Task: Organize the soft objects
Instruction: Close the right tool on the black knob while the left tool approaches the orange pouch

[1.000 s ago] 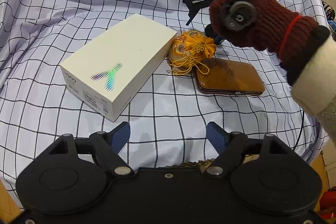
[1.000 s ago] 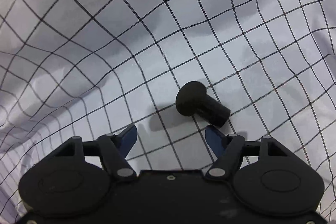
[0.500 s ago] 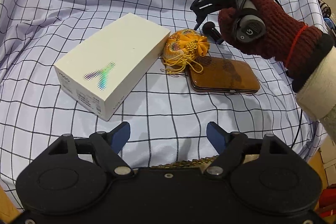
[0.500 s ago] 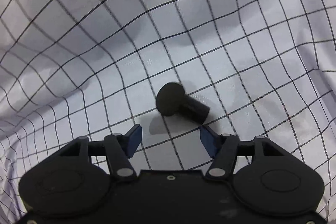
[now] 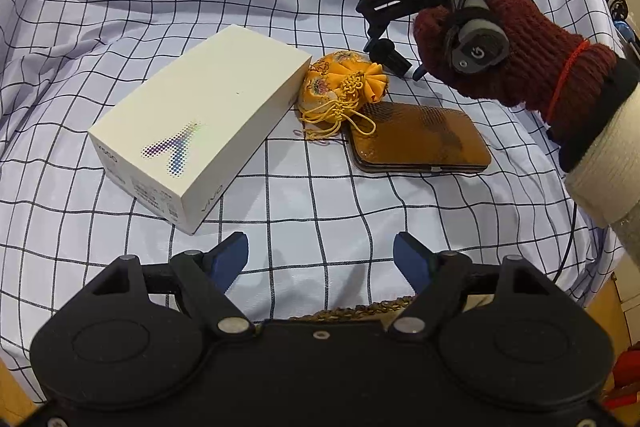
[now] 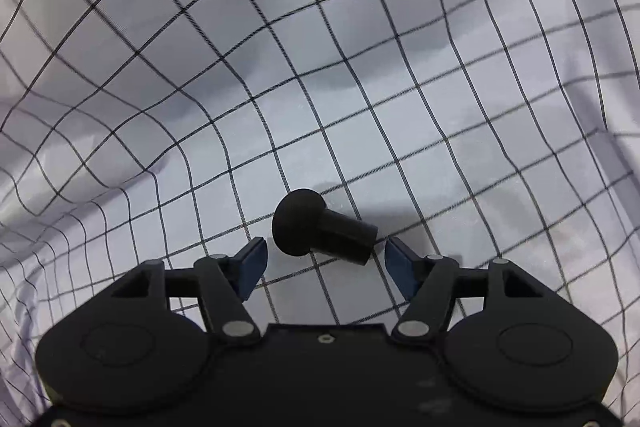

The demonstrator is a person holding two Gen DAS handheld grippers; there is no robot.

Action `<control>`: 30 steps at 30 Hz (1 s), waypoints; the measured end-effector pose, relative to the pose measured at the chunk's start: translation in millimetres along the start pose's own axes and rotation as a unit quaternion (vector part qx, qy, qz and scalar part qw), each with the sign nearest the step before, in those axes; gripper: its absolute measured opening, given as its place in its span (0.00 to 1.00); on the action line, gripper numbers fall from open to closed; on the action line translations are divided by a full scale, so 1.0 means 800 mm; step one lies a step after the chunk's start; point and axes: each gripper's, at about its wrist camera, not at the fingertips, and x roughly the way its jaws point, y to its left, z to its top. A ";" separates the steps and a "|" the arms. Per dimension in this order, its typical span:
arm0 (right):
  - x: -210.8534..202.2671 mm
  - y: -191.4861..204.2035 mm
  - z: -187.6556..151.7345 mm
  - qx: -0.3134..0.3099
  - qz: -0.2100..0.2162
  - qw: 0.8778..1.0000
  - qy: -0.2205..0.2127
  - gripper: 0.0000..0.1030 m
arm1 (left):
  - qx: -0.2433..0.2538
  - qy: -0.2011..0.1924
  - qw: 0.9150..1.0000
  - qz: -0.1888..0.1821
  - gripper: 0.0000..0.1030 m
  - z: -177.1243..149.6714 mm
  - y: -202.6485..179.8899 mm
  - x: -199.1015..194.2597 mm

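We see black mushroom-shaped piece [image 6: 320, 229] lying on checked cloth [image 6: 360, 67], just behind yellow pouch [image 5: 340, 87]. Right gripper [image 6: 324, 263] half open, jaws just opening, piece between pads, neither pressing it. Left gripper [image 5: 320, 259] half open, holds nothing, over bare cloth. Pouch between white box [image 5: 200, 131] and brown case [image 5: 420, 139].

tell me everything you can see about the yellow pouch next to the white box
The yellow pouch is a small rounded drawstring bag of shiny embroidered fabric with a floral pattern. Its gathered mouth fans out toward the right, tied with knotted gold cords that trail onto the checked cloth. It lies between the white box and the brown case, cords overlapping the case.
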 end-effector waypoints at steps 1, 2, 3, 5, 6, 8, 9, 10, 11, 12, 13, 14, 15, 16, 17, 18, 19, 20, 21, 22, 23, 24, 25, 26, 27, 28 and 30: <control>0.000 0.000 0.001 0.007 -0.002 1.000 0.000 0.63 | 0.001 0.000 1.000 -0.001 0.73 0.000 0.000 0.000; 0.000 0.000 0.001 0.013 -0.006 1.000 0.000 0.63 | 0.001 0.000 1.000 -0.001 0.73 0.000 -0.001 0.000; 0.003 0.002 0.001 0.017 -0.010 1.000 -0.001 0.63 | 0.002 0.000 1.000 -0.001 0.73 0.000 -0.001 0.000; 0.004 0.006 0.000 0.020 -0.019 1.000 -0.003 0.62 | 0.003 -0.001 1.000 -0.001 0.73 0.000 -0.001 -0.001; 0.006 0.009 -0.001 0.020 -0.023 1.000 -0.004 0.58 | 0.002 -0.001 1.000 -0.001 0.73 0.000 -0.001 -0.001; 0.007 0.016 -0.003 0.013 -0.029 0.999 -0.007 0.54 | 0.001 -0.002 1.000 0.000 0.73 0.000 0.001 -0.002; 0.006 0.019 -0.004 0.006 -0.033 0.999 -0.012 0.54 | 0.000 -0.002 1.000 0.001 0.73 0.000 0.002 -0.002; 0.006 0.021 -0.005 -0.001 -0.036 0.999 -0.015 0.53 | -0.001 -0.002 1.000 0.002 0.73 0.000 0.003 -0.002; 0.003 0.022 -0.007 -0.008 -0.037 0.999 -0.018 0.53 | -0.002 -0.002 1.000 0.004 0.73 0.000 0.004 -0.003; 0.000 0.023 -0.009 -0.017 -0.038 0.999 -0.021 0.52 | -0.003 -0.003 1.000 0.005 0.73 0.001 0.005 -0.003; -0.001 0.023 -0.010 -0.024 -0.040 0.999 -0.026 0.52 | -0.004 -0.004 1.000 0.007 0.73 0.001 0.006 -0.004; -0.005 0.024 -0.013 -0.034 -0.044 0.998 -0.034 0.52 | -0.005 -0.005 1.000 0.010 0.73 0.003 0.007 -0.004; -0.010 0.024 -0.015 -0.046 -0.045 0.997 -0.042 0.52 | -0.005 -0.006 1.000 0.013 0.73 0.004 0.007 -0.003; -0.016 0.022 -0.018 -0.056 -0.045 0.996 -0.048 0.52 | -0.006 -0.007 1.000 0.015 0.73 0.007 0.007 -0.003; -0.023 0.020 -0.021 -0.067 -0.043 0.995 -0.055 0.52 | -0.008 -0.008 1.000 0.017 0.73 0.011 0.006 -0.003; -0.031 0.016 -0.024 -0.078 -0.040 0.994 -0.062 0.52 | -0.010 -0.010 1.000 0.020 0.73 0.014 0.006 -0.003; -0.036 0.013 -0.027 -0.086 -0.037 0.993 -0.067 0.52 | -0.013 -0.013 1.000 0.022 0.73 0.019 0.005 -0.002; -0.045 0.008 -0.031 -0.098 -0.033 0.992 -0.072 0.52 | -0.018 -0.015 0.999 0.023 0.73 0.024 0.004 -0.001; -0.053 0.001 -0.036 -0.107 -0.029 0.991 -0.076 0.52 | -0.025 -0.017 0.999 0.024 0.74 0.030 0.003 0.001; -0.060 -0.006 -0.041 -0.116 -0.023 0.990 -0.080 0.52 | -0.033 -0.017 0.999 0.025 0.74 0.037 0.002 0.004; -0.066 -0.013 -0.046 -0.123 -0.019 0.989 -0.083 0.52 | -0.042 -0.018 0.999 0.025 0.74 0.043 0.001 0.006; -0.071 -0.022 -0.052 -0.131 -0.015 0.987 -0.087 0.52 | -0.050 -0.019 0.998 0.025 0.74 0.050 0.000 0.009; -0.077 -0.030 -0.057 -0.139 -0.012 0.986 -0.090 0.52 | -0.058 -0.021 0.998 0.024 0.74 0.057 -0.001 0.012; -0.083 -0.039 -0.063 -0.146 -0.012 0.985 -0.096 0.52 | -0.065 -0.024 0.997 0.024 0.75 0.063 -0.003 0.014; -0.088 -0.046 -0.070 -0.155 -0.012 0.982 -0.103 0.52 | -0.071 -0.026 0.997 0.026 0.81 0.071 -0.006 0.018; -0.092 -0.052 -0.076 -0.164 -0.014 0.980 -0.109 0.52 | -0.078 -0.030 0.996 0.032 0.84 0.077 -0.008 0.022; -0.103 -0.067 -0.091 -0.181 -0.017 0.975 -0.126 0.52 | -0.088 -0.039 0.995 0.039 0.88 0.090 -0.014 0.028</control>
